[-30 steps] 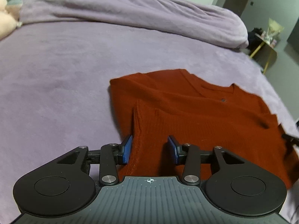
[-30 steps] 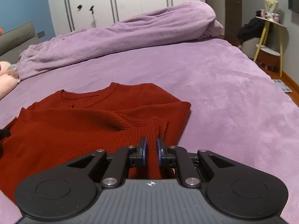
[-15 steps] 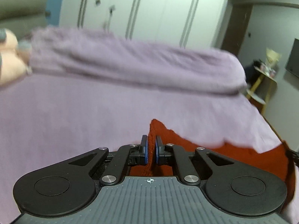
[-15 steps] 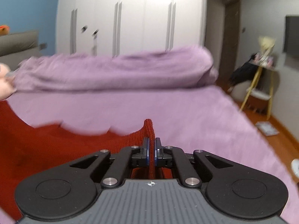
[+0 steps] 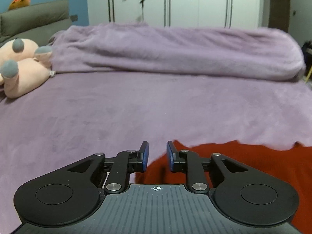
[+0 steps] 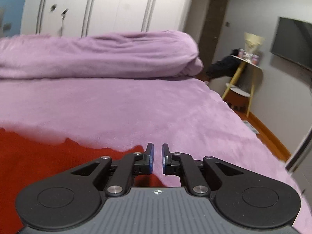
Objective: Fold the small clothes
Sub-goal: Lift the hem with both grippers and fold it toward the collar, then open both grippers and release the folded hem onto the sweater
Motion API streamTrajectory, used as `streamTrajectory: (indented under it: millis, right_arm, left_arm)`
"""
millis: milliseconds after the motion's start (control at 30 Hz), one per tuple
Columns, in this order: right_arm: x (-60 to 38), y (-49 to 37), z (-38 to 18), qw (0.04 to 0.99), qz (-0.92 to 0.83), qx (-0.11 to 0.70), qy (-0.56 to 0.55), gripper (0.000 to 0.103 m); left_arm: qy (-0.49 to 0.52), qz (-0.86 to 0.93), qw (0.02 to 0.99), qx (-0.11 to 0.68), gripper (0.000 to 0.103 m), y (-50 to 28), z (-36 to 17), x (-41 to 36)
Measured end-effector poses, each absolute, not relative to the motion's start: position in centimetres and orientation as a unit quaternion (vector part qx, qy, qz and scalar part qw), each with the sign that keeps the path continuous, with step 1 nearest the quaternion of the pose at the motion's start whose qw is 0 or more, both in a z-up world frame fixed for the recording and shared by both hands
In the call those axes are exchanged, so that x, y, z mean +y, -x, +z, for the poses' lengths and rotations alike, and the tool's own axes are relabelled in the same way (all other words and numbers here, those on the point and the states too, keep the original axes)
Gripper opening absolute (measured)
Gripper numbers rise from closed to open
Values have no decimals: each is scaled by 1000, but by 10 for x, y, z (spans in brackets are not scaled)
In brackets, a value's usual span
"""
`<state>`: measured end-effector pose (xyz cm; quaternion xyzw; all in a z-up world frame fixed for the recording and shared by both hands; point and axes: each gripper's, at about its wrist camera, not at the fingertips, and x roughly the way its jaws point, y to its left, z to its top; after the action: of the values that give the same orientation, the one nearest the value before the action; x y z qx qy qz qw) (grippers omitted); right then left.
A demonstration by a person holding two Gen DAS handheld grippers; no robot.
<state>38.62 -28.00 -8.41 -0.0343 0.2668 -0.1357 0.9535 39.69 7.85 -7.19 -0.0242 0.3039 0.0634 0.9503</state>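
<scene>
Red knit sweater (image 5: 243, 167) lying on the purple bed cover (image 5: 136, 113), seen at the near edge of both wrist views. Left gripper (image 5: 157, 157) with its blue pads parted to a moderate gap and nothing between them; the sweater's corner lies below and just right of the gap. Right gripper (image 6: 157, 159) with a narrower gap, also holding nothing; the sweater's edge lies just left of and under its left finger. Both grippers being free of the cloth, one fold appears to be laid down; how many layers the sweater now has, and how neat its edges are, cannot be told, since most of it is out of frame. Further folding or smoothing is probably left. Beyond the sweater: a rolled purple duvet (image 5: 175, 50) across the far side of the bed, a pink plush toy (image 5: 21, 68) at far left, a white wardrobe (image 5: 175, 2) behind, and a yellow-legged side table (image 6: 245, 74) off the bed's right edge. Nothing stands on the cover between sweater and duvet
</scene>
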Motion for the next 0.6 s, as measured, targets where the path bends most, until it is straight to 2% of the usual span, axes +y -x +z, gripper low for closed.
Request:
streamTrajectory:
  millis: [67,167,233,333,600]
  right_arm:
    - [-269,-374,-79,963,-80,253,-46,13]
    - [-239,-370,-85,947,82,259,-171,18]
    - [-211,-378,-102,922,164,283,-207,20]
    - [-196,-389,-124,925,171,299,-162,20]
    - [-325,-374,-131,948,15,260,-184,19]
  left_arm:
    - [56,26,957,284,50,-385,-67,70]
    - [102,-50,949,293,62,-388,-68,48]
    - [102,-51,946,304,63,-398,-79,36]
    - [73,-13,942,328,62,-413,-106,38]
    - [78,40,949,302,62,-399,-111,91]
